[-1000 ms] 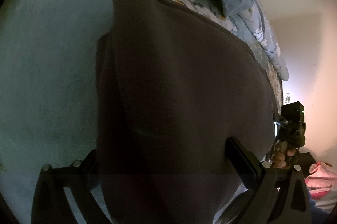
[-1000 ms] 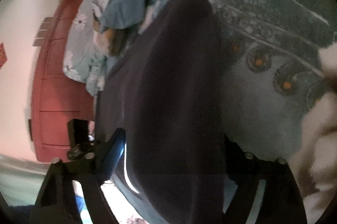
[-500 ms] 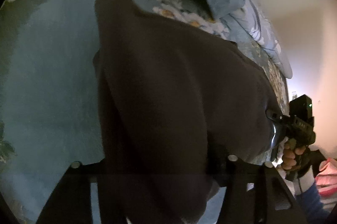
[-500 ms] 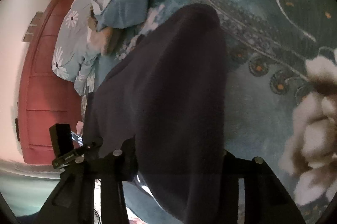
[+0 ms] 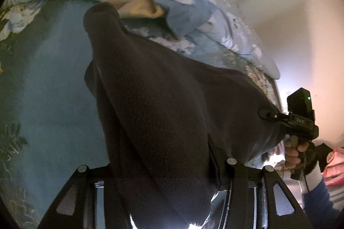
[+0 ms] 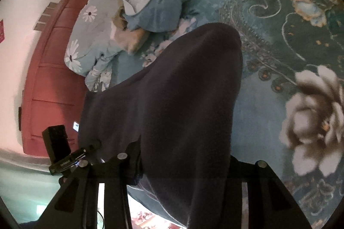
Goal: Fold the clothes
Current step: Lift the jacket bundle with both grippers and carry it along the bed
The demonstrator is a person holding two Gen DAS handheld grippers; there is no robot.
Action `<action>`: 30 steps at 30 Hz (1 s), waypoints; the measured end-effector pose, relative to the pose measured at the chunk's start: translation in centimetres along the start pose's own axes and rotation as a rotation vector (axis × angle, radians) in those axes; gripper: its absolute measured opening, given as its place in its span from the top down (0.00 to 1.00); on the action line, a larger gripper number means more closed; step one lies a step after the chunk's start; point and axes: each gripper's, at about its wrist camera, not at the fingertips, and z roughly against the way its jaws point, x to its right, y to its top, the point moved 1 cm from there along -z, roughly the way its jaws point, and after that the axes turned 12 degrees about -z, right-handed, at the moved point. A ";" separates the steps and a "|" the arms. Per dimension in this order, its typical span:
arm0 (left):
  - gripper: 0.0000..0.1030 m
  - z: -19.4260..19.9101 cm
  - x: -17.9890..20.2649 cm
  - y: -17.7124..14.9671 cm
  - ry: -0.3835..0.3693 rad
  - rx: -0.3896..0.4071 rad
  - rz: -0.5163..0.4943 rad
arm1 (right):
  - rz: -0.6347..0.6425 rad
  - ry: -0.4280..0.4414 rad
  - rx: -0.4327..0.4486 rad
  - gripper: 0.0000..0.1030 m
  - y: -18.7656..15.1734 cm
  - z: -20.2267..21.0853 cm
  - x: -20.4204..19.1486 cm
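A dark grey fleece garment (image 5: 167,112) hangs stretched above a teal flowered bedspread (image 5: 51,104), held up at two points. My left gripper (image 5: 163,181) is shut on its near edge, and the cloth drapes over both fingers and hides the tips. In the right wrist view the same garment (image 6: 182,104) runs away from my right gripper (image 6: 185,173), which is shut on the other end. The right gripper's body (image 5: 301,119), with a hand on its handle, shows at the right of the left wrist view. The left gripper's body (image 6: 62,153) shows at lower left of the right wrist view.
A heap of blue, white and yellow clothes (image 5: 142,0) lies at the far side of the bed, next to a daisy-print pillow (image 6: 86,39). A red cabinet (image 6: 49,82) stands beside the bed. A white wall (image 5: 296,39) rises on the right.
Both grippers have lifted and pulled back with the garment, so more of the bedspread and the clothes heap shows. The garment's far end has drawn nearer and hangs looser.
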 end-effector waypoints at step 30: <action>0.50 -4.4 30.8 7.4 -0.299 0.045 -0.325 | -0.012 -0.138 0.320 0.57 -4.2 34.2 7.7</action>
